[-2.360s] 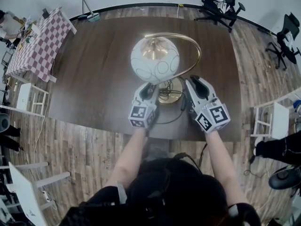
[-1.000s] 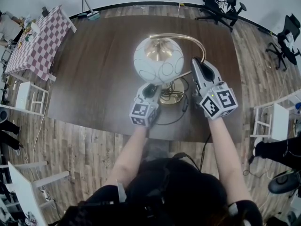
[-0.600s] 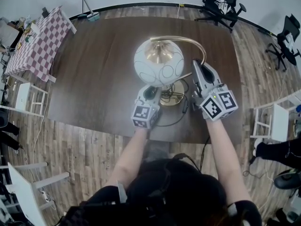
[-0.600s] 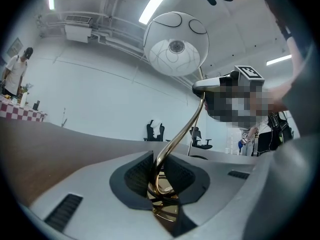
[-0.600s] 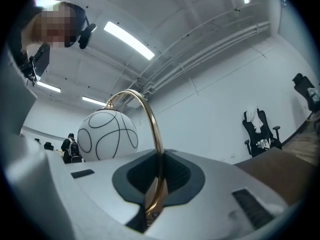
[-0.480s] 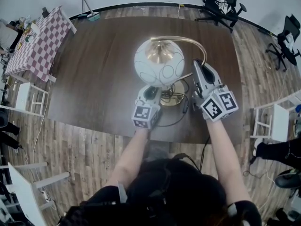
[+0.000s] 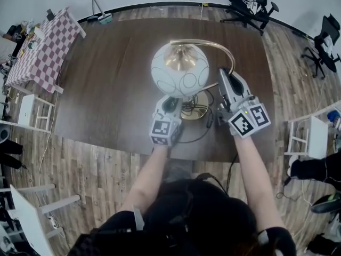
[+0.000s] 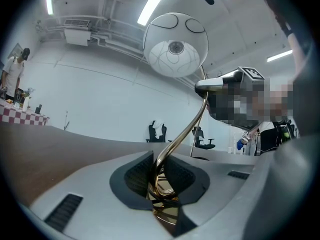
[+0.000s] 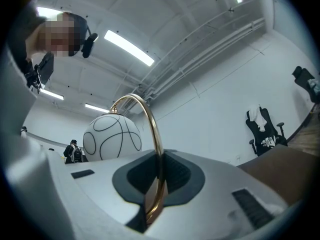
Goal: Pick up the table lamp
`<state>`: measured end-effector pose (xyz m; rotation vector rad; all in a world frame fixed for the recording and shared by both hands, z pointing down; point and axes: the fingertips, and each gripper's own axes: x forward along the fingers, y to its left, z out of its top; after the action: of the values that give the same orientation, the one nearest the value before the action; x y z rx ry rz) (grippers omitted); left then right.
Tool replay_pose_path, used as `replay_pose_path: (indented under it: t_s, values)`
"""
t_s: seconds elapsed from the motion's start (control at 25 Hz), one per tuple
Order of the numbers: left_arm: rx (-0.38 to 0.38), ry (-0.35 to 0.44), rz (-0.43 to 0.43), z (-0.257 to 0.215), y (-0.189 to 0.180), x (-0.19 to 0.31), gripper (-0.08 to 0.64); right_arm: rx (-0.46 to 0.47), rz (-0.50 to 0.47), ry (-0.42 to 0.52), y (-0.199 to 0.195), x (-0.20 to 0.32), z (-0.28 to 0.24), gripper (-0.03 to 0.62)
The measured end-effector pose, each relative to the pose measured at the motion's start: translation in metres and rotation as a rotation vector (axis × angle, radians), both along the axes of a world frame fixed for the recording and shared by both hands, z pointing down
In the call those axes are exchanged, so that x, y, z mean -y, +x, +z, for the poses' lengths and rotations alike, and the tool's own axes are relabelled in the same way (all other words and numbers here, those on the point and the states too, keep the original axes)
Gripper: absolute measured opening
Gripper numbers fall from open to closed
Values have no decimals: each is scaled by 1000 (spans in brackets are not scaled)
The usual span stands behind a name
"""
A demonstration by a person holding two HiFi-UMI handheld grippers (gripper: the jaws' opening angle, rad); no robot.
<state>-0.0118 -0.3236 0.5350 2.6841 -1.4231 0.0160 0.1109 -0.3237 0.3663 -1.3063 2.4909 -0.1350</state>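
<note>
grips first: what has each tool got?

left tool (image 7: 169, 101) sits at 7 o'clock of the brass base (image 7: 194, 106). its jaws have just been closing, and the left gripper view shows the pads pinching the thin stem (image 8: 187, 129) low down, right above the base. right tool (image 7: 226, 74) is at 2 o'clock of the base. its jaws have also just been closing, and they're nearly together on the stem's rising arc.

and the table lamp (image 7: 179, 70) itself?

upright on the worktop (image 7: 106, 79), a bit toward 5 o'clock of its middle. as far as i can judge, the base isn't off the wood yet. the white globe hangs at 11 o'clock of the base.

so what spoils the lift?

the stem is round, smooth and thin, so it could turn inside the pads. the globe's weight hangs off to one side and would do the turning, swinging it into the left tool. if the tools rise unevenly, the lamp tips or the arc bends. the cord (image 7: 198, 134) loops at 6 o'clock of the base, close under the left tool, and could drag or catch.
</note>
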Motion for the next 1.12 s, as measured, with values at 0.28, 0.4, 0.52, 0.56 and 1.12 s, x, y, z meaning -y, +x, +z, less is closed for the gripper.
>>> replay_pose_path:
  t_s: [0.28, 0.4, 0.52, 0.56, 1.12]
  values:
    - [4, 18, -6, -1, 0, -2, 64, 14, -15, 22, -1, -6, -2, 15]
    - [5, 22, -6, -4, 2, -2, 64, 16, -19, 29, 0, -7, -7, 15]
    - [6, 24, -9, -10, 3, -1, 64, 25, -23, 29, 1, -7, -12, 15]
    - [7, 26, -9, -12, 3, -1, 64, 29, -24, 28, 2, -7, -13, 15]
    - [13, 45, -31, -47, 2, -2, 63, 51, -60, 50, 1, -11, -48, 14]
